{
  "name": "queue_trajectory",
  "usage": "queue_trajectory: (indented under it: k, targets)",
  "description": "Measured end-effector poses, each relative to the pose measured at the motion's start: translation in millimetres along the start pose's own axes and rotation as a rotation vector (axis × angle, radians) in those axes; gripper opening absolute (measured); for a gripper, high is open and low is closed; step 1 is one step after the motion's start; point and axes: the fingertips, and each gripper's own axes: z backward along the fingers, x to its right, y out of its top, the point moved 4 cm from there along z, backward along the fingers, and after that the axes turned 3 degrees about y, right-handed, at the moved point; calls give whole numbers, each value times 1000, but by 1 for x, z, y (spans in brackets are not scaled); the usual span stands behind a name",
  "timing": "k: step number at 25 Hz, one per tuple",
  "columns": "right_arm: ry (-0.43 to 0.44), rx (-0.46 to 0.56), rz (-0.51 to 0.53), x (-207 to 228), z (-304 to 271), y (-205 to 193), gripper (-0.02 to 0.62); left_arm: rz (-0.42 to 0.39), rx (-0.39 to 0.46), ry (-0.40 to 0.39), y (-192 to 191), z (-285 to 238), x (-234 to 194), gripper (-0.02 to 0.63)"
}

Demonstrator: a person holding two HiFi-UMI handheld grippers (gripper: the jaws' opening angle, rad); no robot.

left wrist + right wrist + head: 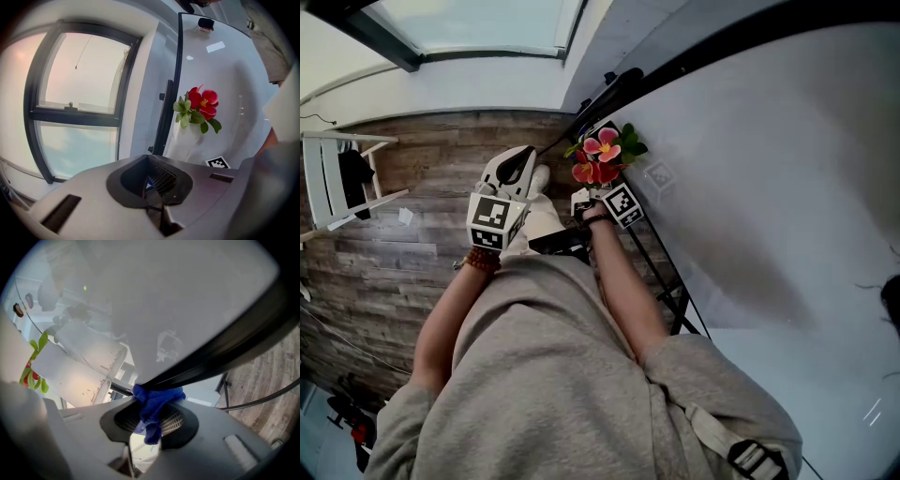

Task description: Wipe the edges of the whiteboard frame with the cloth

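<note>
**Cloth (156,405) clamped and pressed to the whiteboard frame (225,350)**

At the far left of the head view lies a wood-plank floor (394,253). Beside it, held out in front of the person's grey sleeves (534,375), is the left gripper (158,182). Its jaws are closed together with nothing between them. It faces a window (79,93) and a black upright of the frame.

Just to its right is the right gripper (155,420), partly behind red and pink flowers (600,157) with green leaves. This gripper's jaws are closed on the blue cloth. The cloth sits bunched between the ribbed pads, with one tail hanging below. The top of the bunch touches the black edge of the frame, right where that edge borders the white board surface (769,187). The board fills the right side of the head view, and the frame runs slantwise along its upper edge.
</note>
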Motion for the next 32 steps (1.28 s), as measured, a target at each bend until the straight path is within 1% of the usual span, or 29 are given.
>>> queue_trajectory:
  k: [6, 13, 15, 19, 20, 22, 25, 32]
  targets:
    - [5, -10, -9, -3, -10, -3, 100, -3, 4, 10, 5, -2, -8, 9]
    - [21, -21, -26, -3, -15, -4, 100, -9, 4, 9, 7, -1, -7, 9]
    - [17, -69, -7, -3, -13, -4, 103, -10, 6, 8, 7, 1, -6, 9]
    - [-31, -252, 81, 6, 0, -21, 104, -16, 8, -11, 5, 5, 4, 9]
    - [-48, -287, 87, 11, 7, -25, 104, -21, 11, -22, 5, 4, 9, 9]
    - [-77, -325, 77, 20, 22, -30, 104, -34, 18, -49, 6, 3, 21, 9]
    - [-101, -328, 45, 29, 45, -33, 106, -49, 16, -89, 3, 5, 37, 9]
    - [-85, -281, 30, 46, 98, -37, 104, -92, 4, -181, -25, 17, 88, 9]
